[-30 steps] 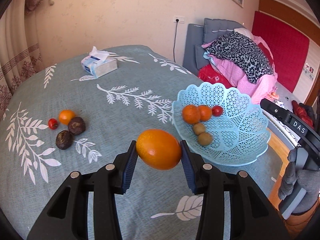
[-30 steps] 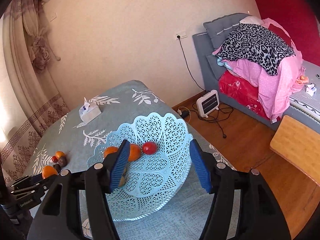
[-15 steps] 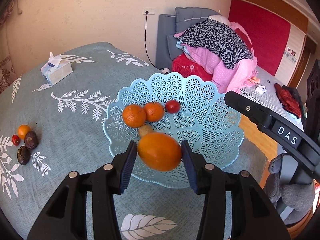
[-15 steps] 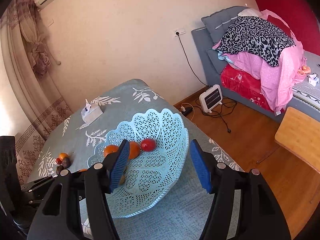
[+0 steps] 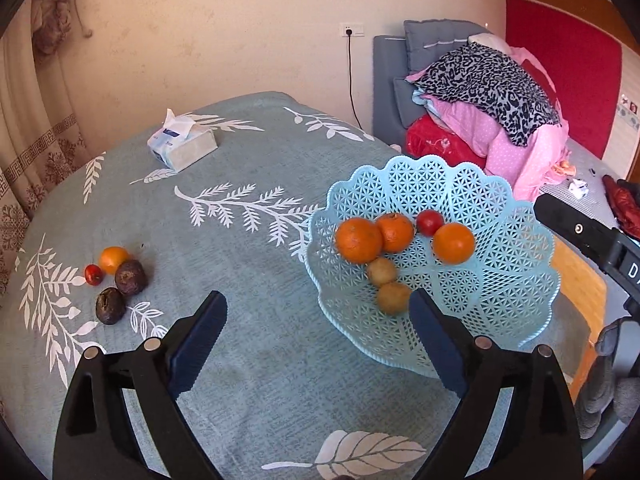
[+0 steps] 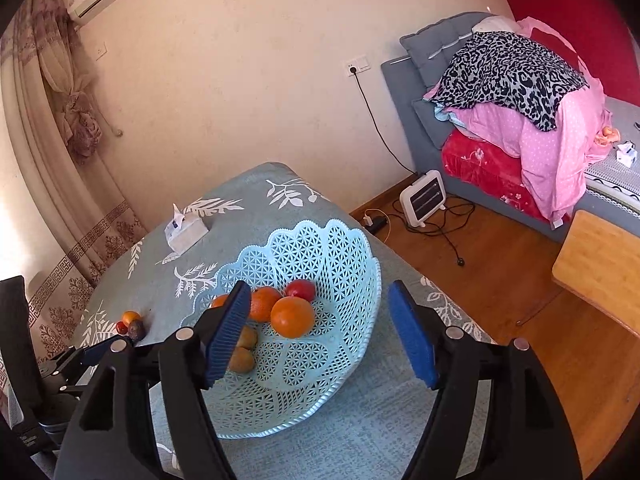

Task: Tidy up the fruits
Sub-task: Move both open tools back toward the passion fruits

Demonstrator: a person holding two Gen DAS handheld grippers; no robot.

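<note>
A light blue lattice basket (image 5: 500,304) stands on the table's right part and holds three oranges, one of them the orange (image 5: 454,242) on the right, a red tomato (image 5: 429,222) and two kiwis (image 5: 394,298). On the cloth at left lie a small orange (image 5: 113,259), a small tomato (image 5: 93,274) and two dark passion fruits (image 5: 130,277). My left gripper (image 5: 318,338) is open and empty, just before the basket's near rim. My right gripper (image 6: 320,332) is open and empty above the basket (image 6: 340,352), where the orange (image 6: 292,317) shows.
A tissue pack (image 5: 182,146) lies at the table's far side. The teal leaf-print cloth (image 5: 240,248) covers the table. A bed with piled bedding (image 5: 488,92), a small heater (image 6: 424,198) with cables on the wood floor, and a wooden stool (image 6: 600,268) are at right.
My left gripper opened and let go of the large orange, which now lies in the basket. It then drew back from the basket toward the left. The right gripper barely moved.
</note>
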